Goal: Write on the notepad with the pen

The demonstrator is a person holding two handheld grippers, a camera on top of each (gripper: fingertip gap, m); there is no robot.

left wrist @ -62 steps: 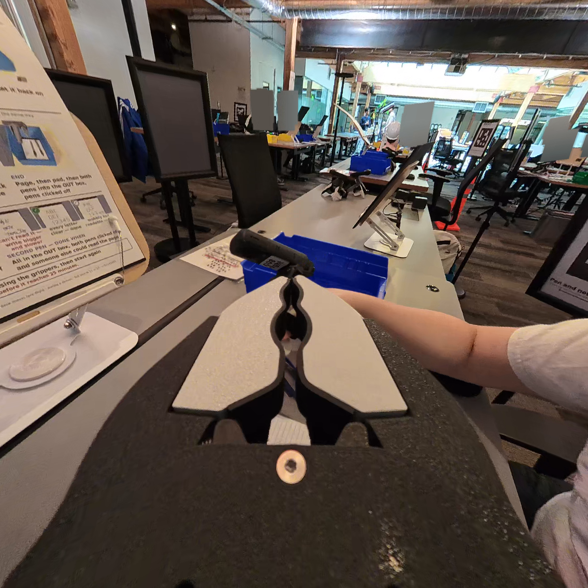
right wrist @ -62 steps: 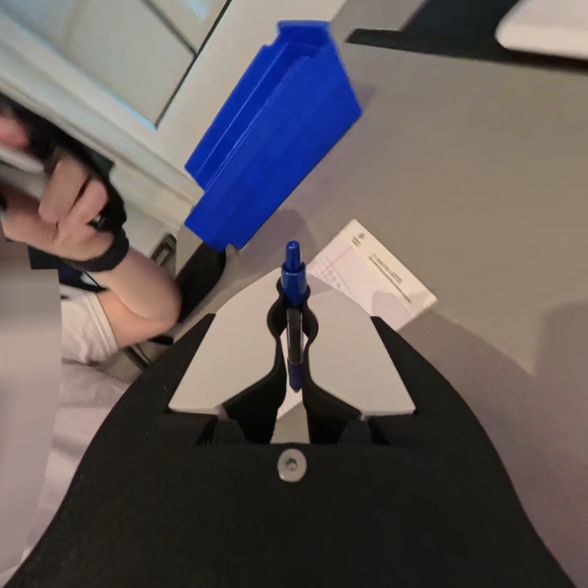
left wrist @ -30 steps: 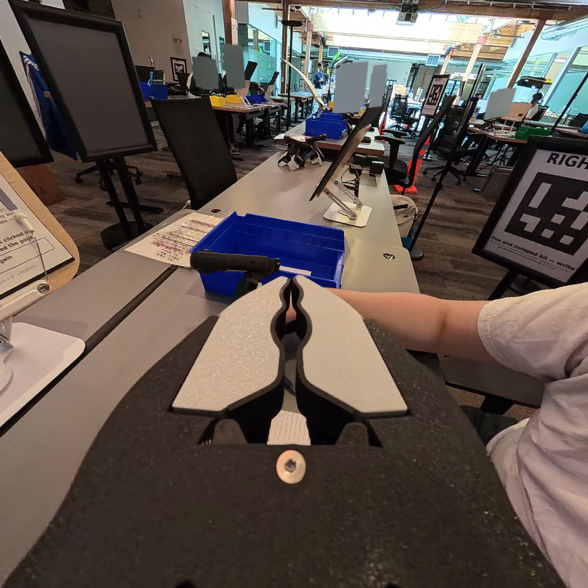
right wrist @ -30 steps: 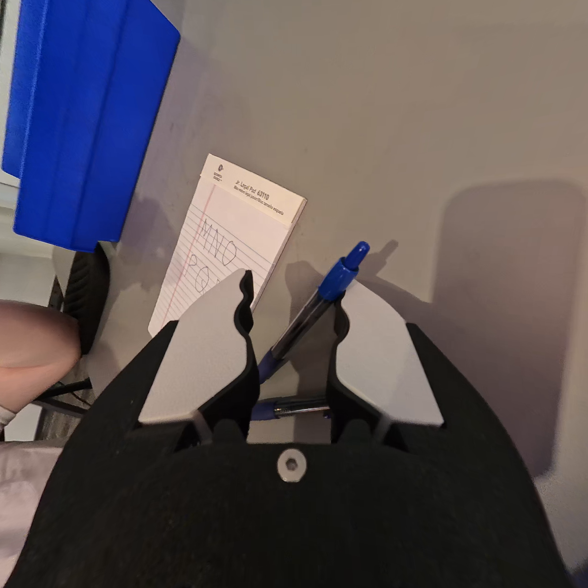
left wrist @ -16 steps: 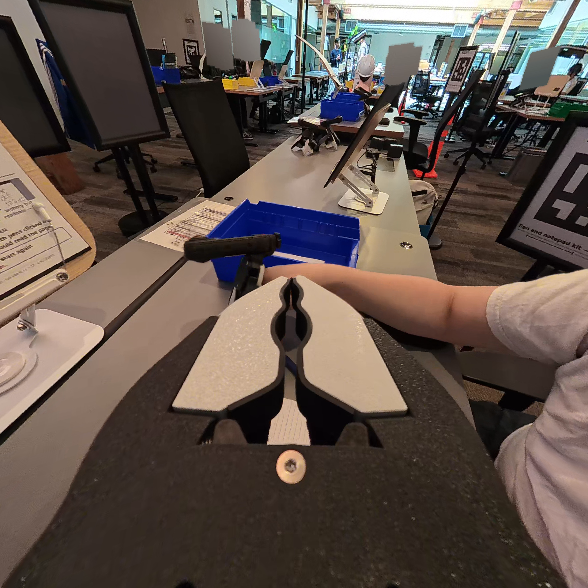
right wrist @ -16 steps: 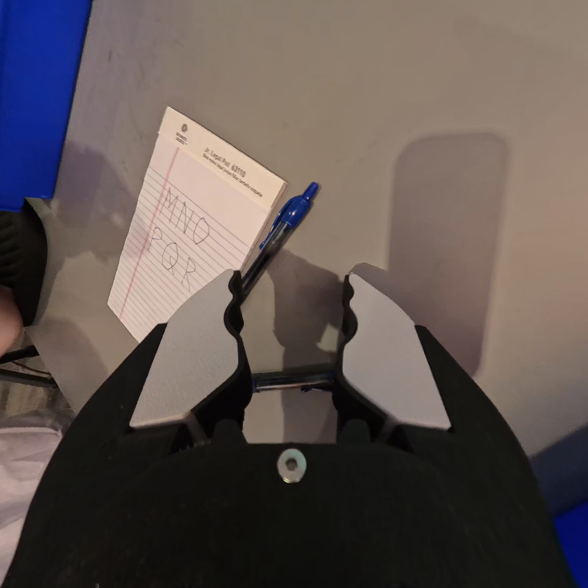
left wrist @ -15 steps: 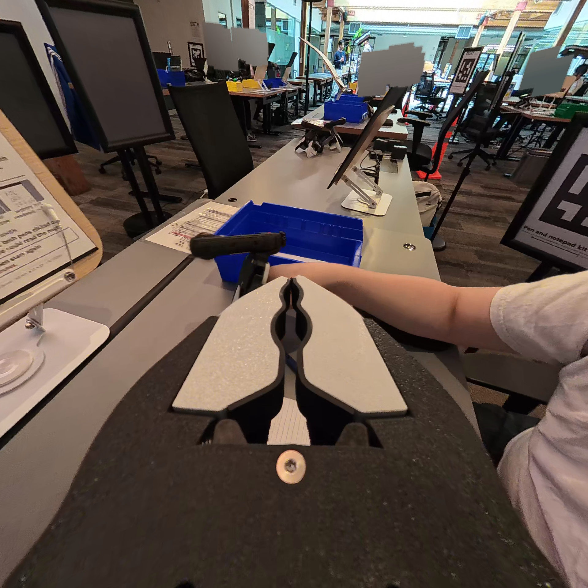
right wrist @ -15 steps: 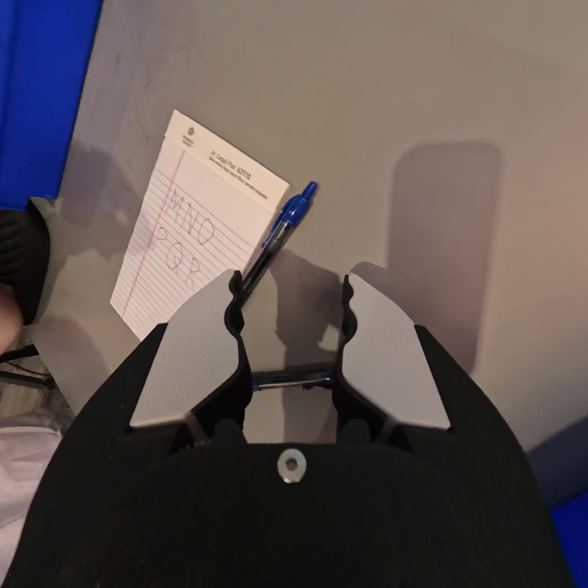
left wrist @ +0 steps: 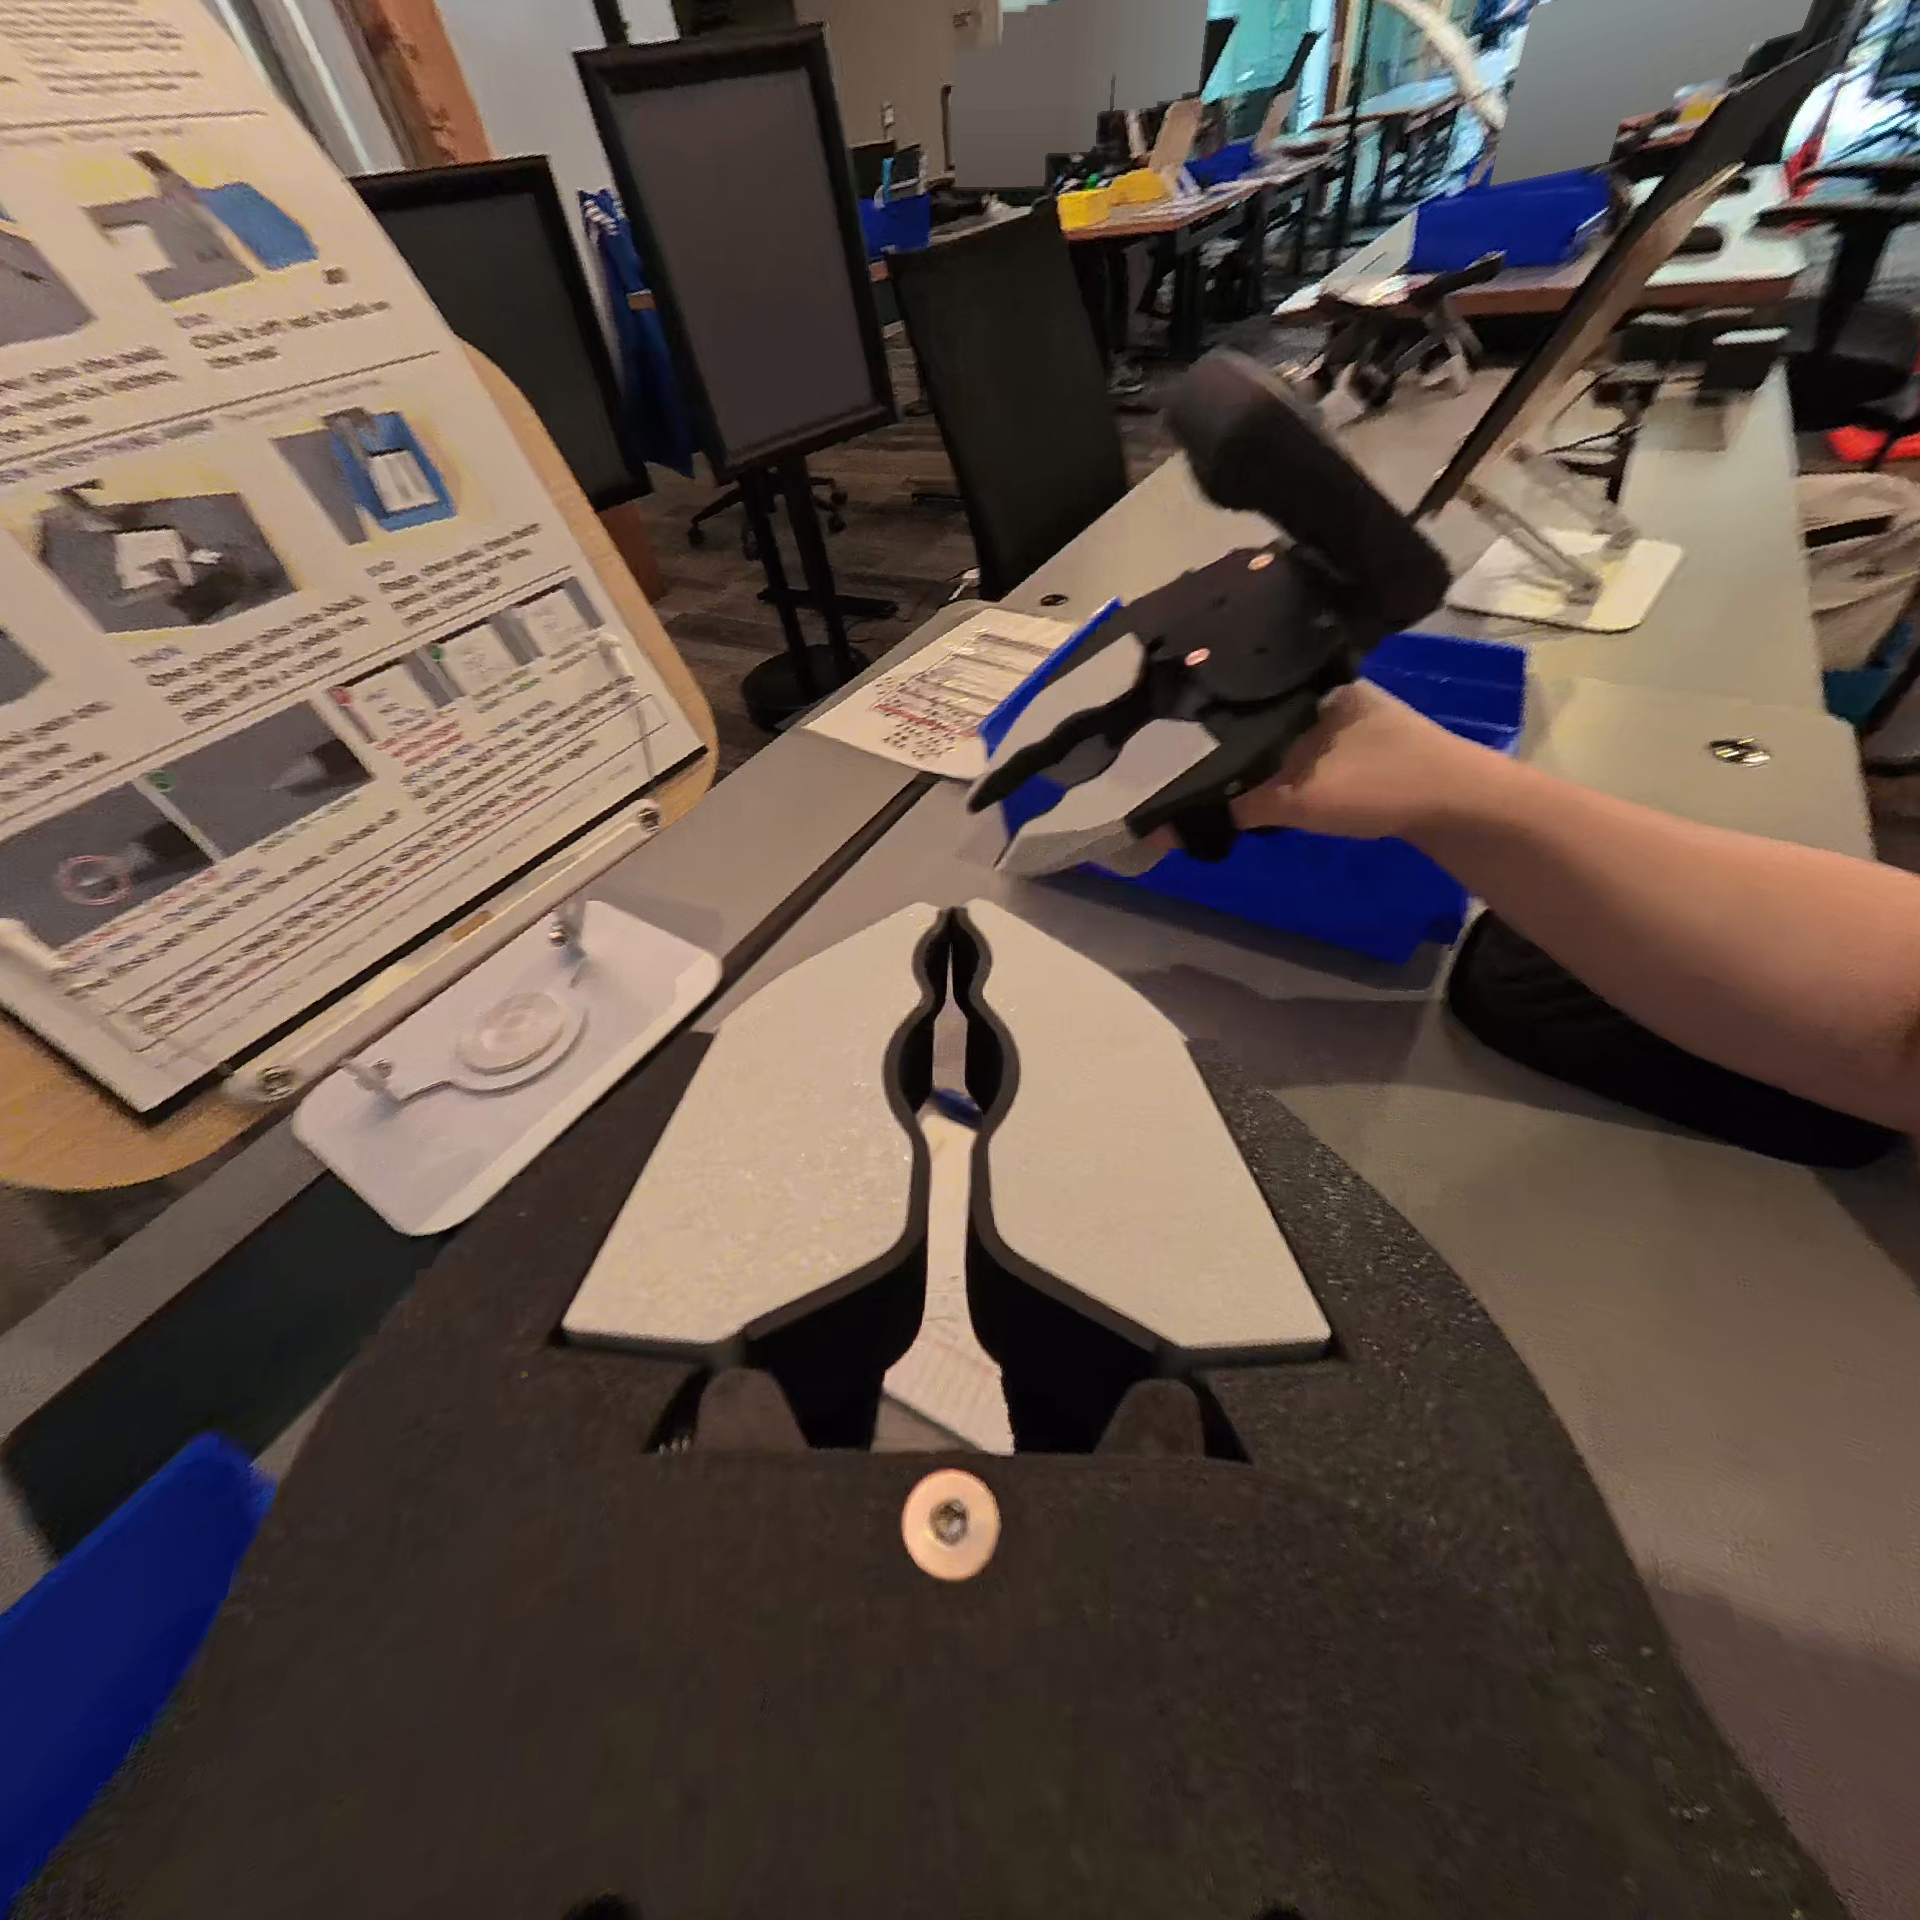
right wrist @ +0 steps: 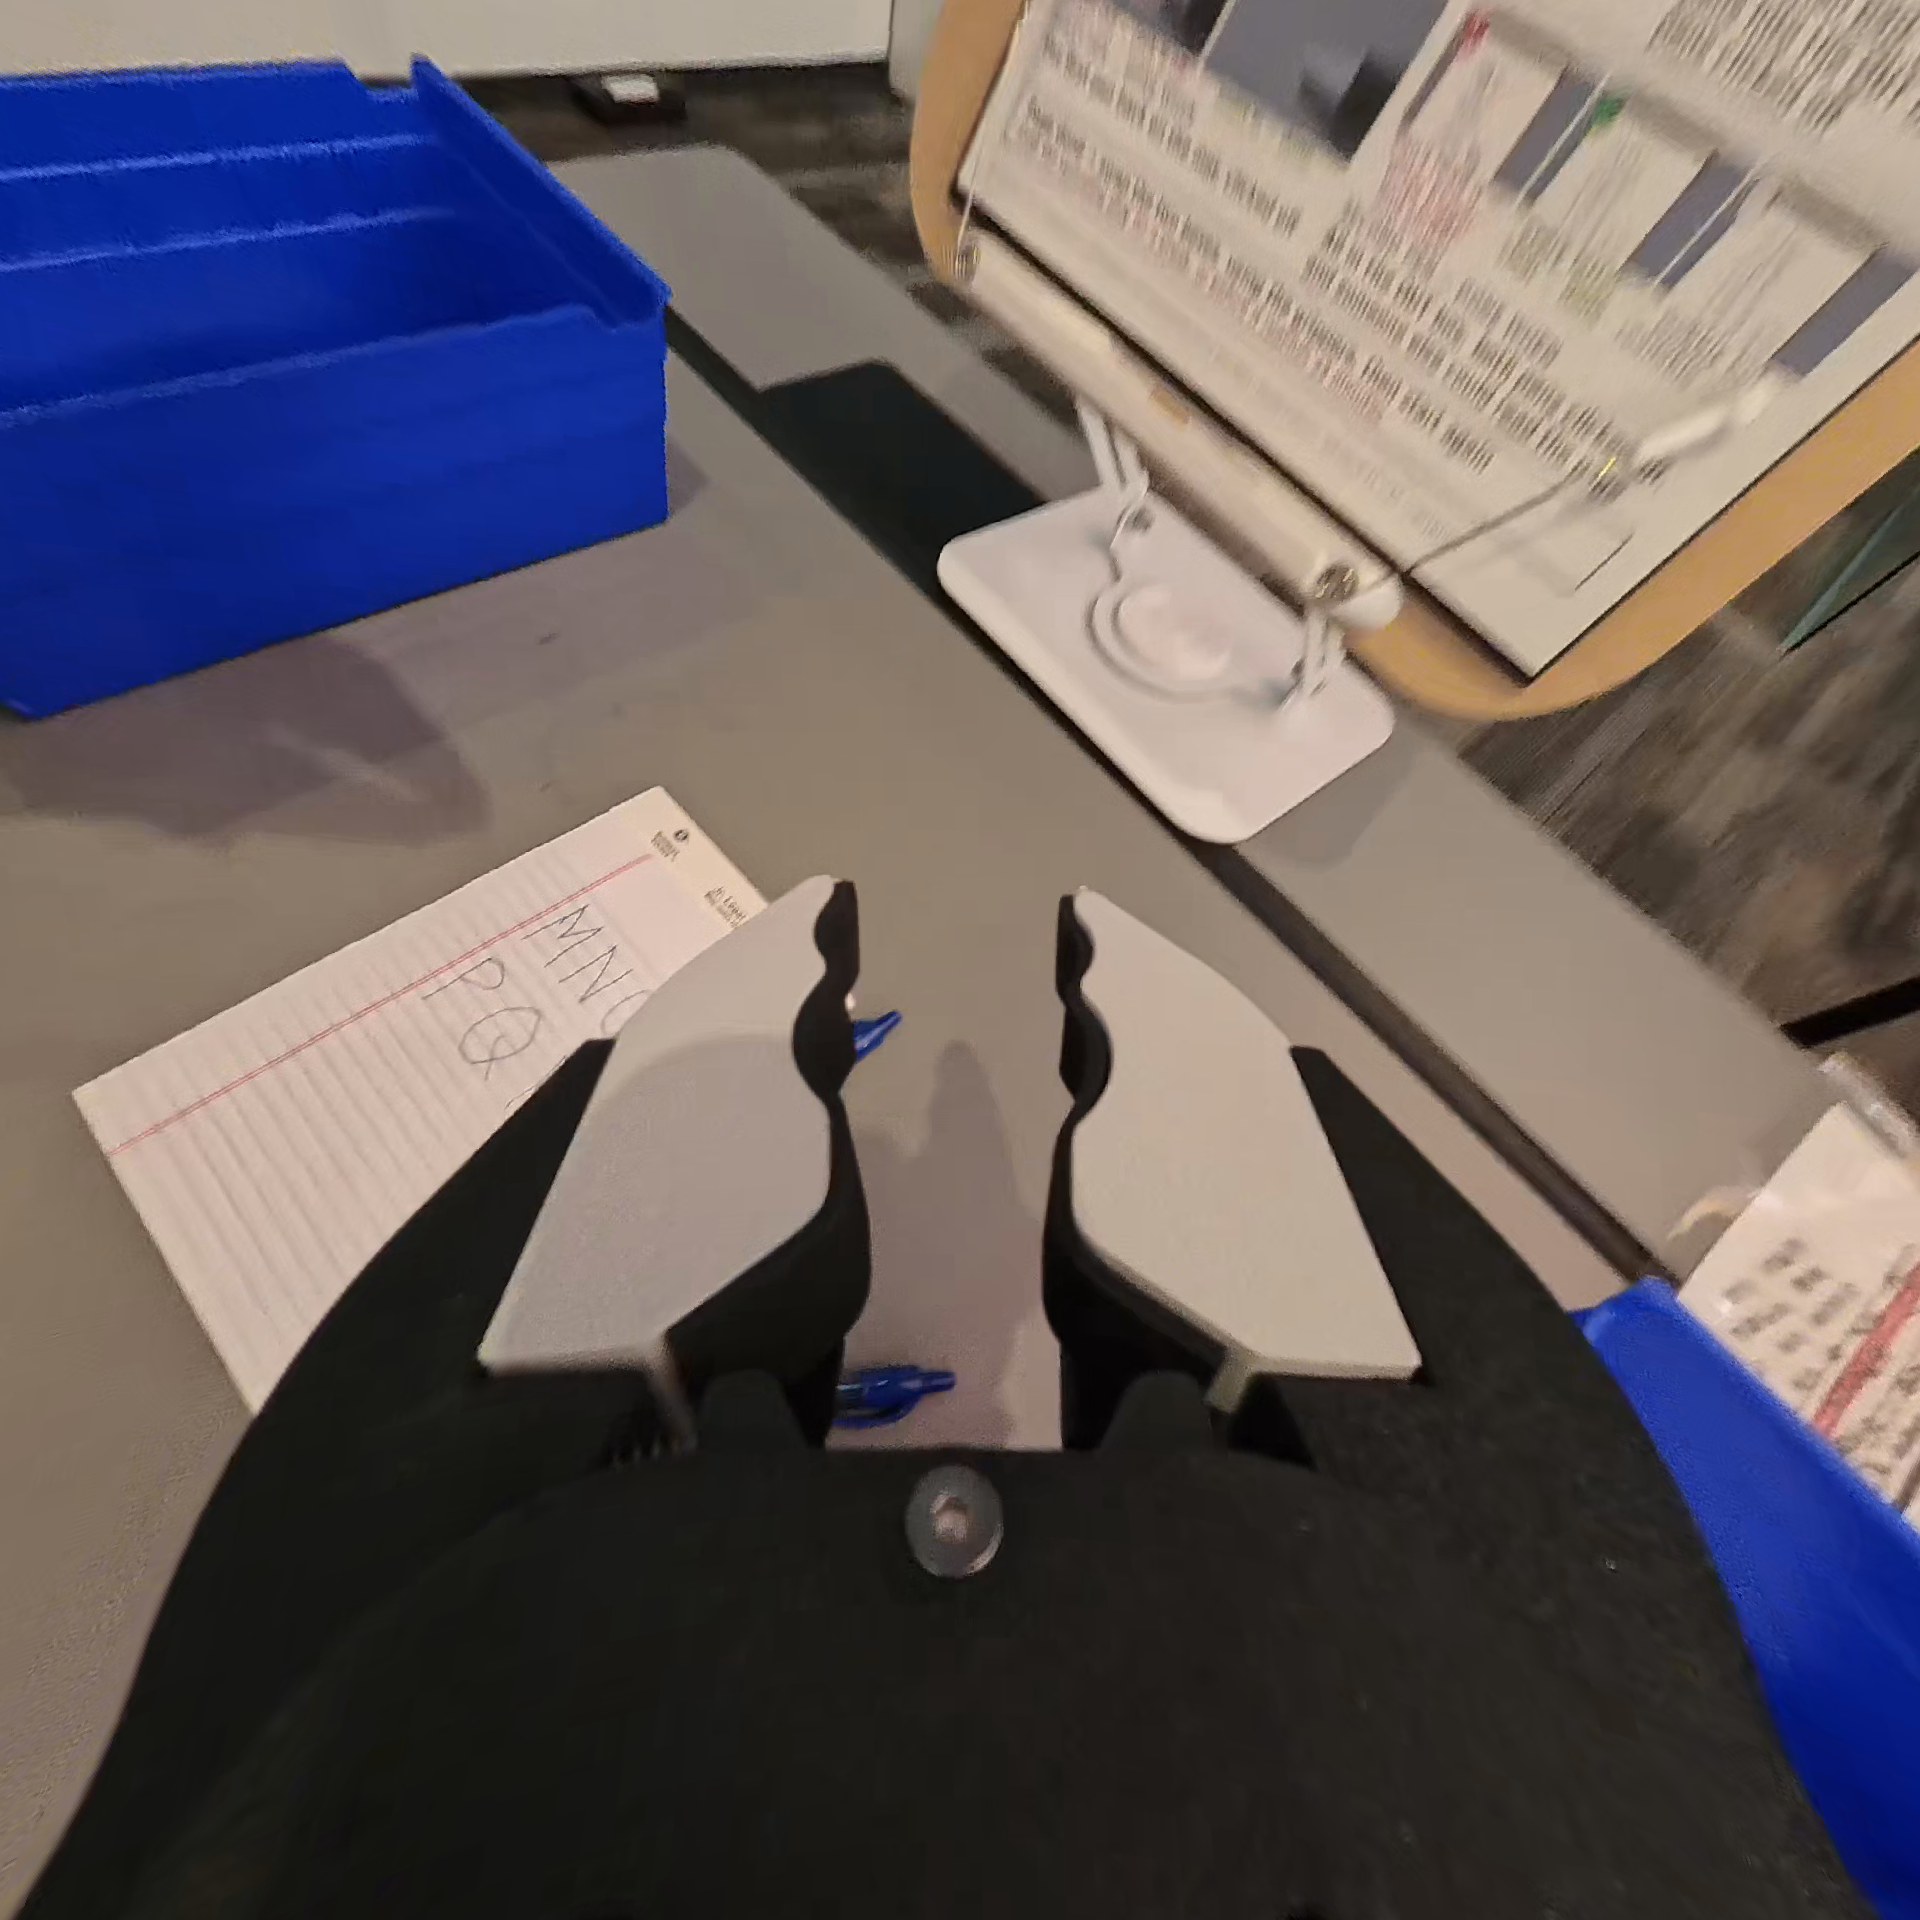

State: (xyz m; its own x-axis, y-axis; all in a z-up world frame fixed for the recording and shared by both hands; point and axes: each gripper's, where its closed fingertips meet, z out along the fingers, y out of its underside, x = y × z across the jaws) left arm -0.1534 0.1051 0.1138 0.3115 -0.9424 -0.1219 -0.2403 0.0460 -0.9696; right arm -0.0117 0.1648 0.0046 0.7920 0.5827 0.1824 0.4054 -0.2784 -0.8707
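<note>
Our right tongs (right wrist: 956, 914) hang released over the grey desk (right wrist: 727, 707); the blue-capped clear pen (right wrist: 875, 1032) lies just left, beside the white lined notepad (right wrist: 343, 1081) — long axis mostly hidden. Left tongs (left wrist: 953, 925) clenched, apparently empty.

The left gripper (left wrist: 952, 940) is closed, while the right gripper (right wrist: 957, 930) hangs open, tilted downward.
</note>
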